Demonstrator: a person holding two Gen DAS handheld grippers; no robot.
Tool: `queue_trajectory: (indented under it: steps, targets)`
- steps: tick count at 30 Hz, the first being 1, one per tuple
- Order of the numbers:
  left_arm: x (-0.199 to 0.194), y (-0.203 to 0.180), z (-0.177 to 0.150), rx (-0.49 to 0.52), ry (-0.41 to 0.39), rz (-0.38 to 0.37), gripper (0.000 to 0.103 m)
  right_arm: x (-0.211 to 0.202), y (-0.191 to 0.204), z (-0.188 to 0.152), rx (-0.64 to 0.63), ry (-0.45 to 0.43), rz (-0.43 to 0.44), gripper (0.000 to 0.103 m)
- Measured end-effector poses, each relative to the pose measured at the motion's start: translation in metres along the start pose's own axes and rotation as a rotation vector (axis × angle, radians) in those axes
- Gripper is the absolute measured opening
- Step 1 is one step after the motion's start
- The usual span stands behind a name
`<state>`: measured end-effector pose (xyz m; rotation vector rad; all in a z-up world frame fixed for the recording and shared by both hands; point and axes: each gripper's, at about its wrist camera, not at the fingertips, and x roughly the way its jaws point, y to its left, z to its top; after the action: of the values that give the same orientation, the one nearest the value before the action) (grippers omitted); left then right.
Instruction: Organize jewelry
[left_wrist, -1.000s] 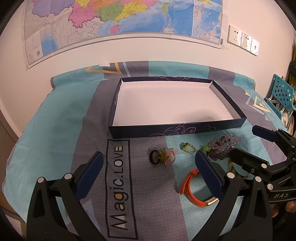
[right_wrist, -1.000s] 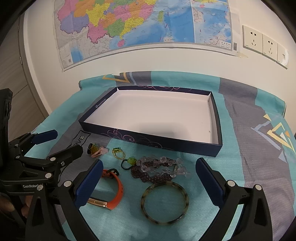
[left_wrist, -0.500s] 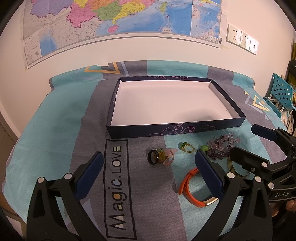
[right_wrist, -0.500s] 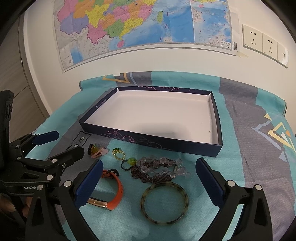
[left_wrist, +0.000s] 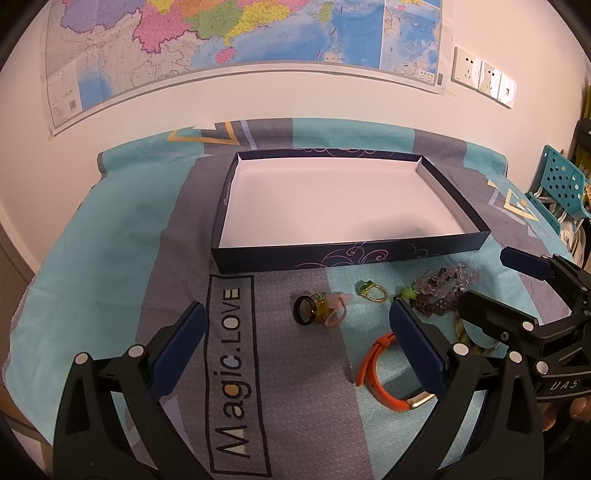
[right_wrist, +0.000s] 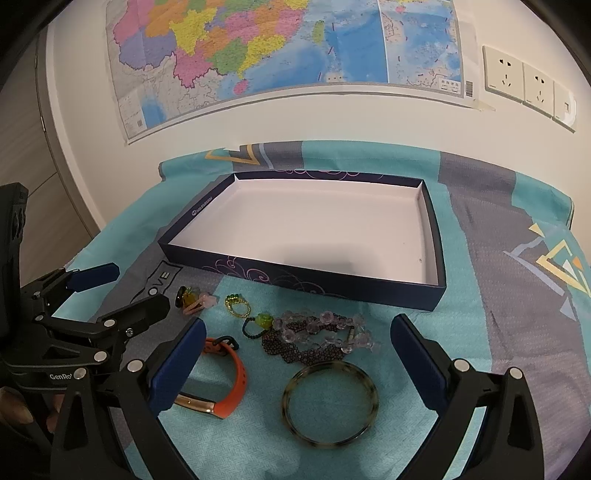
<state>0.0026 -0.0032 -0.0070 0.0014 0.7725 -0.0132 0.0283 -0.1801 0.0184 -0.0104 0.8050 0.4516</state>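
An empty dark-blue shallow box (left_wrist: 343, 254) (right_wrist: 306, 280) with a white inside lies on the cloth. In front of it lie a black ring with a pink piece (left_wrist: 319, 308) (right_wrist: 192, 299), a gold ring (left_wrist: 373, 291) (right_wrist: 236, 304), purple and clear bead bracelets (left_wrist: 441, 288) (right_wrist: 321, 334), an orange band (left_wrist: 376, 373) (right_wrist: 229, 384) and a tortoiseshell bangle (right_wrist: 328, 402). My left gripper (left_wrist: 299, 350) is open and empty, above the cloth near the rings. My right gripper (right_wrist: 299, 365) is open and empty, above the bangle and beads.
A teal and grey cloth (left_wrist: 122, 240) with "Magic.LOVE" lettering covers the table. A map (right_wrist: 280, 48) and wall sockets (right_wrist: 524, 85) are on the wall behind. A teal perforated chair (left_wrist: 557, 188) stands at the right edge.
Both grippers have shifted only slightly; the left view has drifted a little rightward. All jewelry lies where it was.
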Motion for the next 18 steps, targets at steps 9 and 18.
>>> queue_trajectory:
  steps: [9,18]
  targets:
    - [0.0006,-0.0008,-0.0008,0.001,0.001,-0.002,0.097,-0.0001,-0.0001,0.0002,0.004,0.000,-0.001,0.097]
    - [0.0022,-0.0039,-0.0040,0.005,0.005,-0.008,0.097,-0.0003,-0.0009,-0.0002,0.011,0.001,0.002,0.097]
